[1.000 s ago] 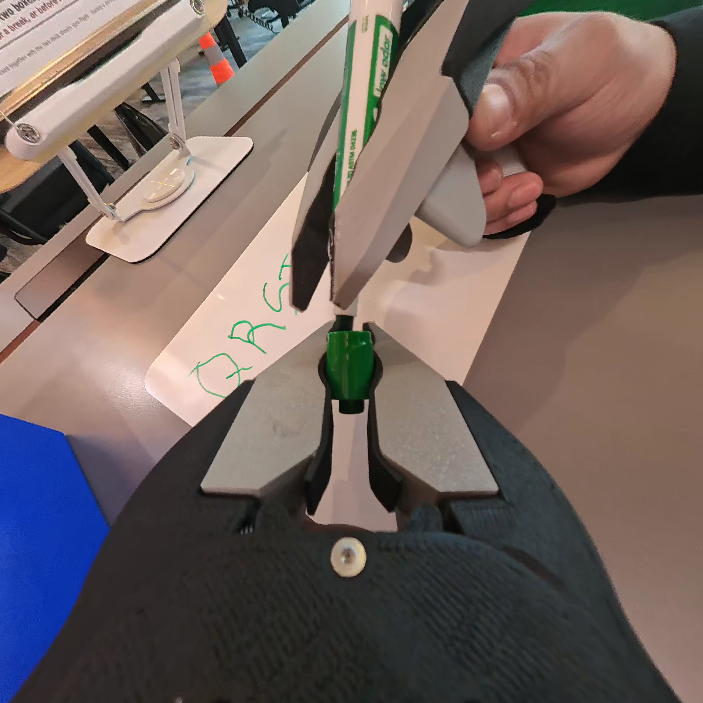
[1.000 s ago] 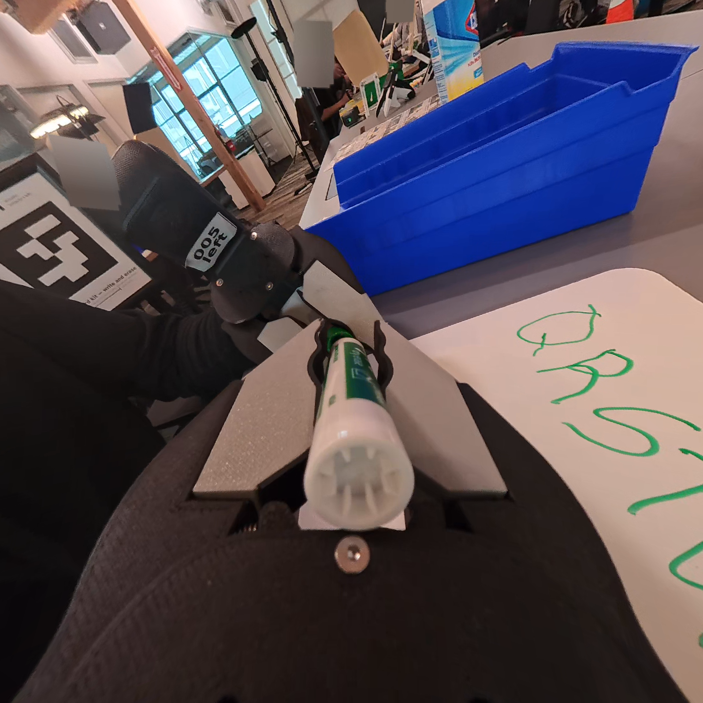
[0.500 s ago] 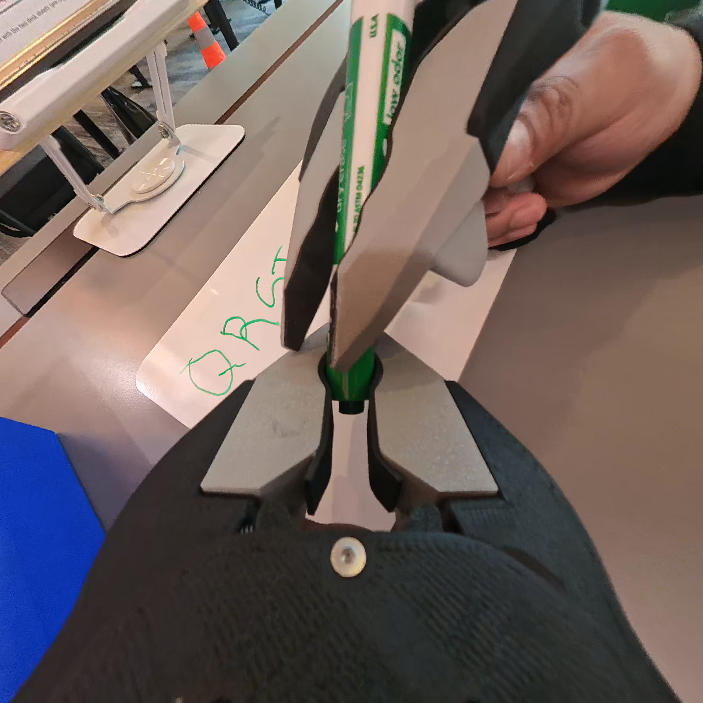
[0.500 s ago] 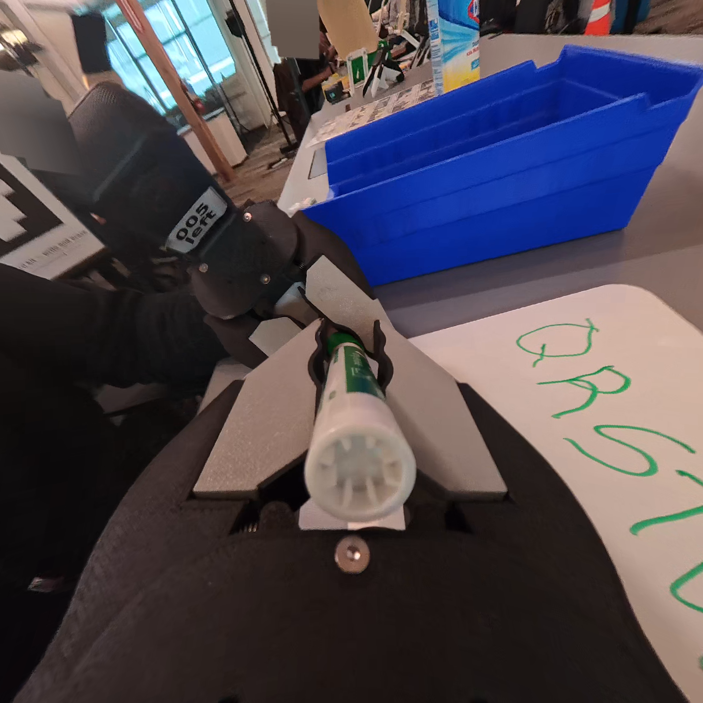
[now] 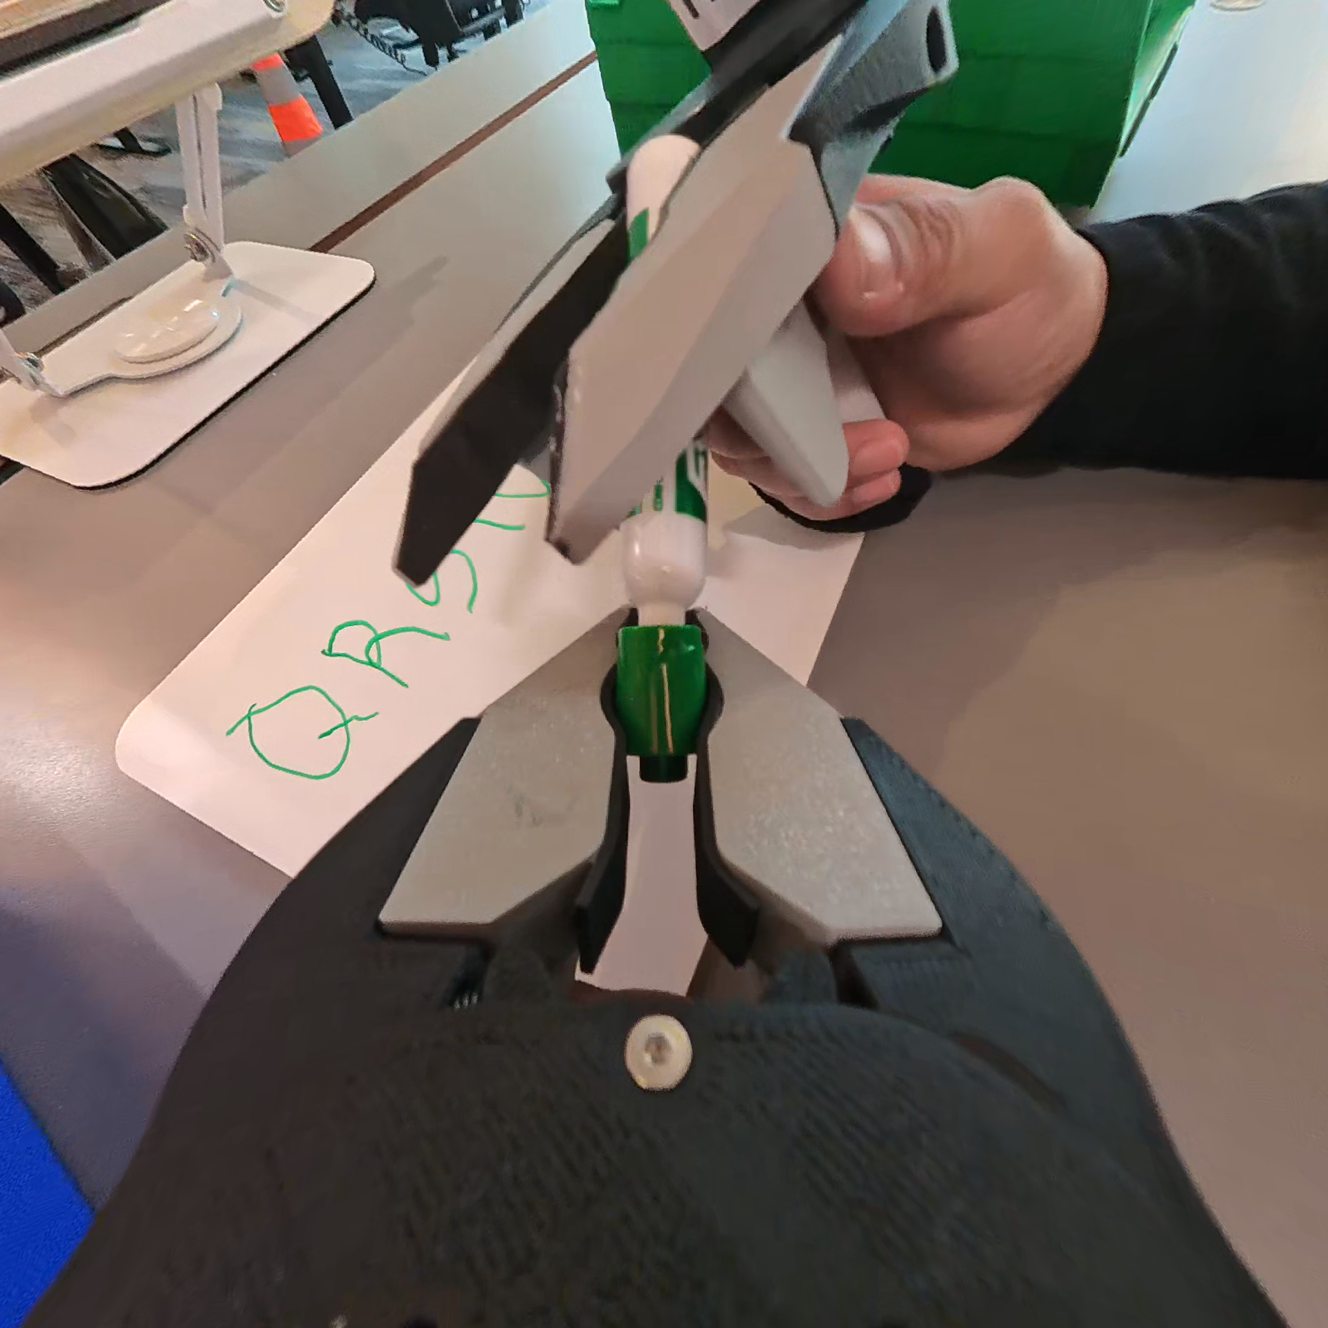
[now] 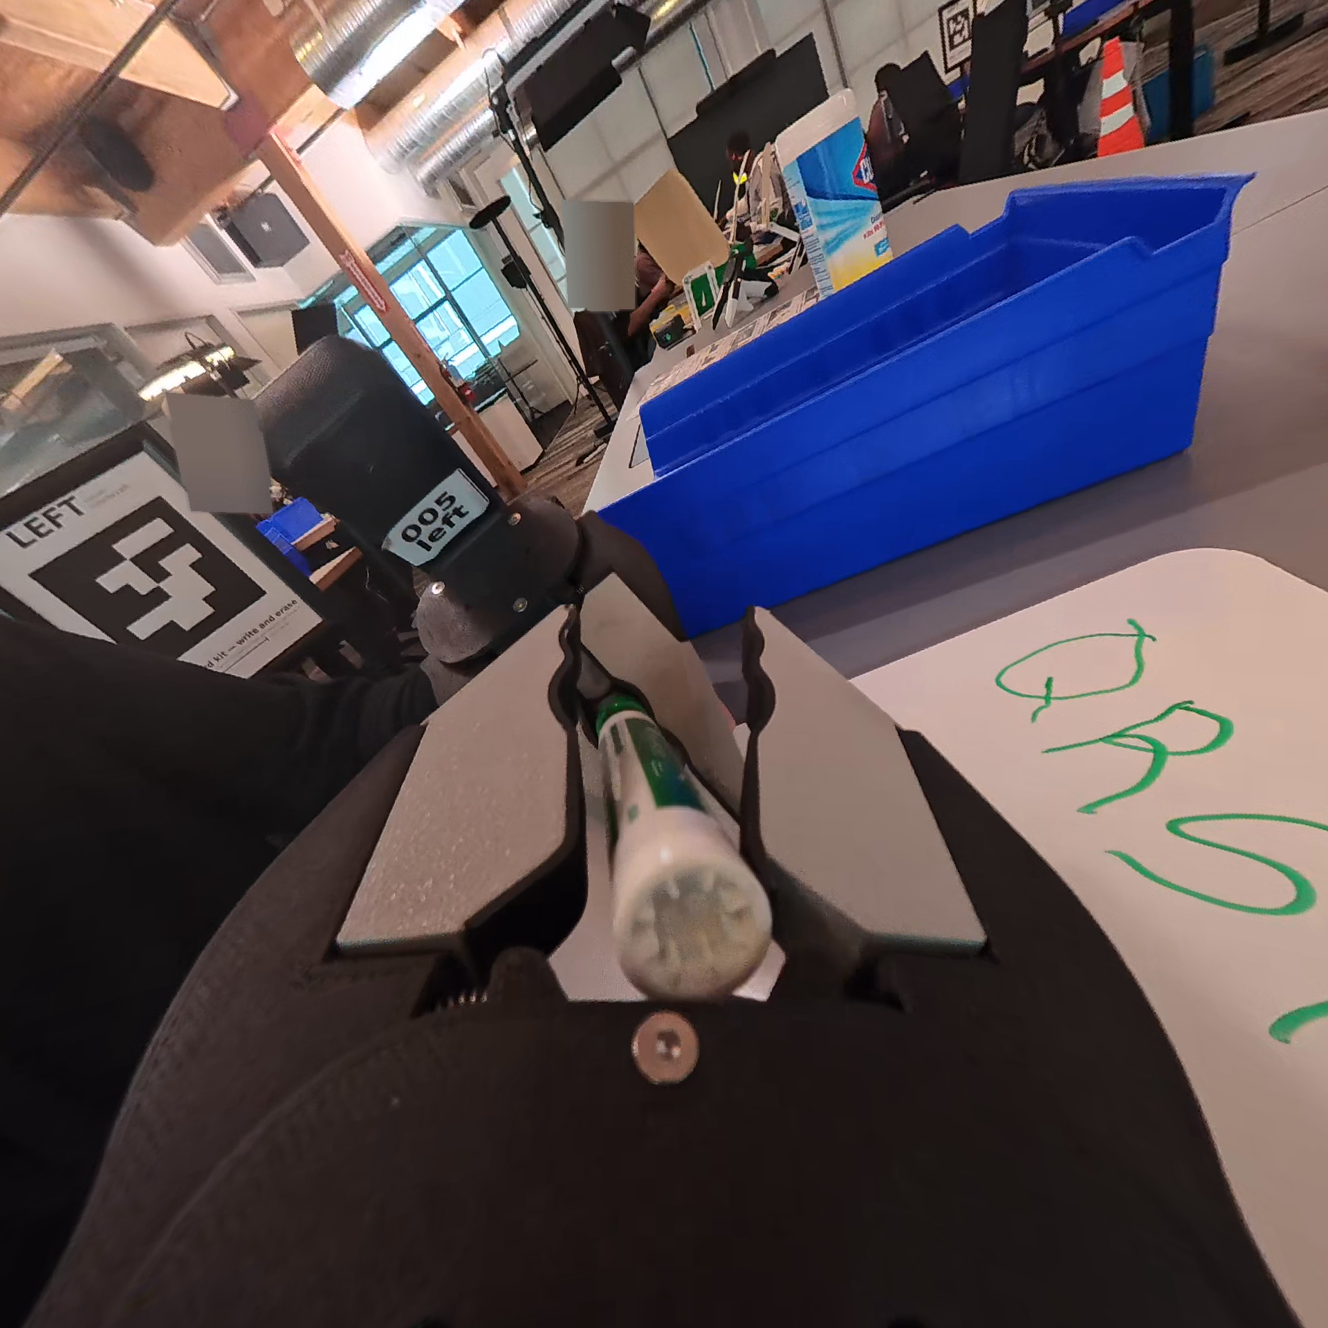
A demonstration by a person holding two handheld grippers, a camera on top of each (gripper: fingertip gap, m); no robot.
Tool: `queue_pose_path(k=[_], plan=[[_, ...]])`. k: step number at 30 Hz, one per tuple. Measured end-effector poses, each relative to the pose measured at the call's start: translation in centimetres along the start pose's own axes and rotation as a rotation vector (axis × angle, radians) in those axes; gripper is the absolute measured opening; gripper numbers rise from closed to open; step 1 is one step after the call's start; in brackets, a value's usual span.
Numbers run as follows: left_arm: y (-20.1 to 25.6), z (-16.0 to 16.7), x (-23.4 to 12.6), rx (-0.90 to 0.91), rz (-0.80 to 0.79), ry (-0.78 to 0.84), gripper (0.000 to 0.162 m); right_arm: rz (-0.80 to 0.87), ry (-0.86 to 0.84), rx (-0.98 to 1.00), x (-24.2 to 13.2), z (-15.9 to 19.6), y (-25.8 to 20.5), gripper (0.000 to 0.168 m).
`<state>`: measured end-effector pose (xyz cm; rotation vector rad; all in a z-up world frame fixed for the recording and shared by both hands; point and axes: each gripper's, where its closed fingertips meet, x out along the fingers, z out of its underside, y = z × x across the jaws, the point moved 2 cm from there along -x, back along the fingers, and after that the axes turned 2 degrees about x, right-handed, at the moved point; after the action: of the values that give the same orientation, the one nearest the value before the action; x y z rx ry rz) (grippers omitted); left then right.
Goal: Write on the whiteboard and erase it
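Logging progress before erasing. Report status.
Left gripper shut on cap. Right gripper open, marker loose between jaws, nib in cap. Whiteboard written, not erased. Nothing in the way.

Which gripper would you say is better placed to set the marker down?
Probably the left gripper: its jaws grip the cap holding the marker tip, while the right gripper has jaws open around the barrel.

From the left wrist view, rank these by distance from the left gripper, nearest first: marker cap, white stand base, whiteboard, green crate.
1. marker cap, clamped between the left gripper fingers.
2. whiteboard, on the table just beyond the fingertips.
3. white stand base, far left.
4. green crate, top right, behind the hand.
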<state>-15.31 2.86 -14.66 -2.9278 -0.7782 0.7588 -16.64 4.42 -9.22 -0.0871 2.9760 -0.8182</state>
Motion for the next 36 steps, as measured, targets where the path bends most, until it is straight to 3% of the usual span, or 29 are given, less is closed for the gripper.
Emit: queue_pose_path(k=[5,6,18,28,36], plan=[[0.3,0.3,0.2,0.021,0.005,-0.024,0.010,-0.003,0.033,0.034,-0.4,-0.5,0.3,0.040],[0.3,0.3,0.2,0.021,0.006,-0.022,0.009,-0.004,0.033,0.038,-0.4,-0.5,0.3,0.028],[1.1,0.2,0.4,0.031,0.040,-0.028,0.009,0.020,0.109,0.043,-0.4,-1.5,-0.3,0.021],[1.1,1.7,0.5,-0.025,0.070,-0.112,0.008,0.055,0.050,-0.094,0.7,-0.7,-1.3,0.017],[1.6,1.6,0.7,-0.051,0.098,-0.115,0.008,0.001,0.116,0.017,0.4,-0.8,-1.0,0.009]])
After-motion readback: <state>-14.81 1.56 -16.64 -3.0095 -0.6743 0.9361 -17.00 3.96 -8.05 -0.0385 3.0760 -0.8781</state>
